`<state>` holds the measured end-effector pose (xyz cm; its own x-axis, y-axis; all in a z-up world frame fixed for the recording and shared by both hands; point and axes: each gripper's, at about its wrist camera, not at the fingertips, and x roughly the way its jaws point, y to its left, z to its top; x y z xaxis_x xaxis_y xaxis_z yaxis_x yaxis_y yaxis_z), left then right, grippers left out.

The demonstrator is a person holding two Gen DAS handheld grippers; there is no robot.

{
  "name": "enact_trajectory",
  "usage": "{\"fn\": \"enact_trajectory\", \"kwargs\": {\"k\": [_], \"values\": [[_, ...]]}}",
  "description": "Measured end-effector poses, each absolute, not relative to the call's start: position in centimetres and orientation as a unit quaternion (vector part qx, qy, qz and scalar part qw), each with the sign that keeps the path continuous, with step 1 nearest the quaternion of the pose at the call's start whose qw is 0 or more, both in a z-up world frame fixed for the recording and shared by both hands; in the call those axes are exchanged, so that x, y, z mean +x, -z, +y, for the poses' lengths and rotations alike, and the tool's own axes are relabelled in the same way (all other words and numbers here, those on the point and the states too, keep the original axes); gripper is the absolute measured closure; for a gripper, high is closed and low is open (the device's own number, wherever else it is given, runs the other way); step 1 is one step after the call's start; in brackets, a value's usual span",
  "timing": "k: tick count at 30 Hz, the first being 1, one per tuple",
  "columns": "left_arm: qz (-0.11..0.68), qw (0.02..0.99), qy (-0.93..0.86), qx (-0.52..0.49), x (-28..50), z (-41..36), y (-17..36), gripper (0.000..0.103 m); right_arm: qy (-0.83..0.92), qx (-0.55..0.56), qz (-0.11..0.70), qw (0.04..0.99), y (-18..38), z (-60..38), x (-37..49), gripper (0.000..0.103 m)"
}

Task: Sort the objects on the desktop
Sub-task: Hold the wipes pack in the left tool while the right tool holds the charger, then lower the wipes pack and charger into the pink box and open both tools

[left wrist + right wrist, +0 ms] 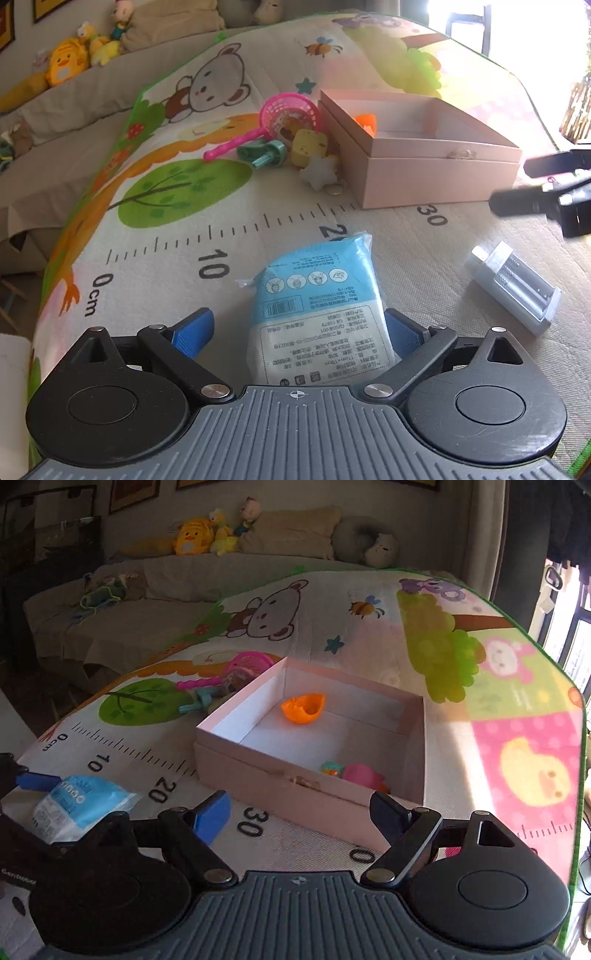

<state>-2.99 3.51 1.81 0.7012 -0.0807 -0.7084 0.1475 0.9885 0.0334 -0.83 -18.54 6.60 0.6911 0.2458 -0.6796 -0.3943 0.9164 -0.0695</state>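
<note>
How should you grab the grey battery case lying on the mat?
Grip the grey battery case across its two long sides, at the middle, coming down from above. It lies flat and apart from the tissue pack, so nothing blocks those sides. Its narrow width probably suits an open gripper better than its length.

The pink box (258, 775) stands open at the top, its floor bare between an orange toy (303, 708) at the far side and small toys (360, 773) in the near right corner. Left of the box a cluster of toys (280, 136) crowds its wall. Nearer, the play mat (424, 258) lies bare between the tissue pack (317, 295) and the battery case (517, 284).
</note>
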Motion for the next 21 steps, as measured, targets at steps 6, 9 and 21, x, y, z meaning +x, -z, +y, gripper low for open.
{"fn": "enact_trajectory", "kwargs": {"k": [6, 9, 21], "values": [[0.381, 0.921, 0.067, 0.048, -3.0, 3.1, -1.8, 0.004, -0.182, -0.120, 0.413, 0.884, -3.2, -17.0, -2.9, 0.024], [0.384, 0.920, 0.068, 0.046, -2.9, 3.0, -1.9, 0.019, -0.184, -0.106, 0.424, 0.880, -2.9, -17.0, -3.1, 0.041], [0.349, 0.930, 0.103, 0.053, -4.1, 1.7, -5.0, 0.044, -0.217, -0.096, 0.394, 0.888, -7.8, -18.0, -4.7, 0.056]]}}
